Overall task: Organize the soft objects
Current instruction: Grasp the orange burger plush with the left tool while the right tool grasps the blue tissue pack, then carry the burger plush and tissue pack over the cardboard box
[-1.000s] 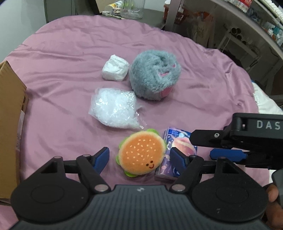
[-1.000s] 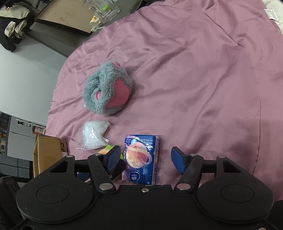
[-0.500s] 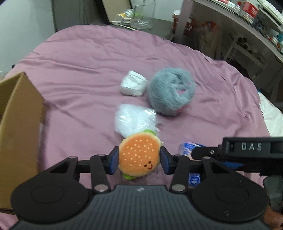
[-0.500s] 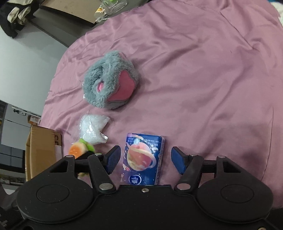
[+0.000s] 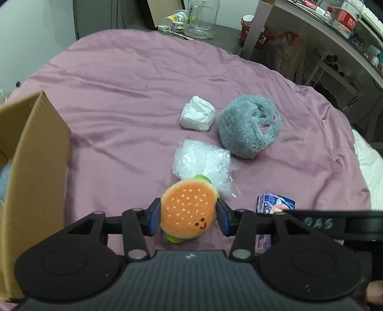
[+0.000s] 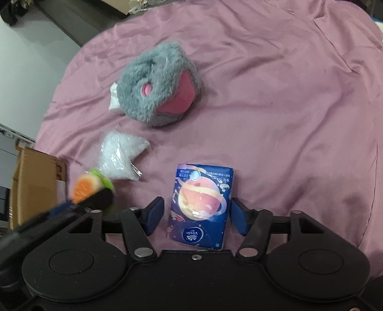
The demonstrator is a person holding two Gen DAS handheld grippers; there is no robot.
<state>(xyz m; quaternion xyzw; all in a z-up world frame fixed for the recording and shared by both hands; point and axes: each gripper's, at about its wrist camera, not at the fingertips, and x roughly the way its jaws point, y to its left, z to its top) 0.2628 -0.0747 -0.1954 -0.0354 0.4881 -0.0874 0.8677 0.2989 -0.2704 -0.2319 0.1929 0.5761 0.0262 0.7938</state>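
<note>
So far my left claw (image 5: pixel 188 219) pinches the orange burger-shaped plush toy (image 5: pixel 189 211) off the cloth, my right claw (image 6: pixel 196 215) straddles the blue planet-print tissue pack (image 6: pixel 200 205) unclosed, and ahead the grey fluffy plush ball (image 5: pixel 249 125), clear crinkly plastic bag (image 5: pixel 201 162) and white wrapped wad (image 5: pixel 197 116) remain outside the brown cardboard box (image 5: pixel 33 153) at my left.

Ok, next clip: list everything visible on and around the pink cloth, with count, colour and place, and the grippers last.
Round burger plush toy: one, orange with green edge, lifted off the cloth between the left fingers.
Fluffy plush ball: one, grey with pink patches, far side of the cloth.
Wrapped soft bundle: one, white, just left of the plush ball.
Clear plastic bag of white filling: one, behind the burger.
Tissue pack with planet print: one, blue, flat on the cloth between the right fingers.
Cardboard box: one, brown, left edge.
Satin cloth: one, pink, under everything.
Glass jar: one, clear, behind the cloth.
Left gripper: shut on the burger.
Right gripper: open, straddling the tissue pack.
</note>
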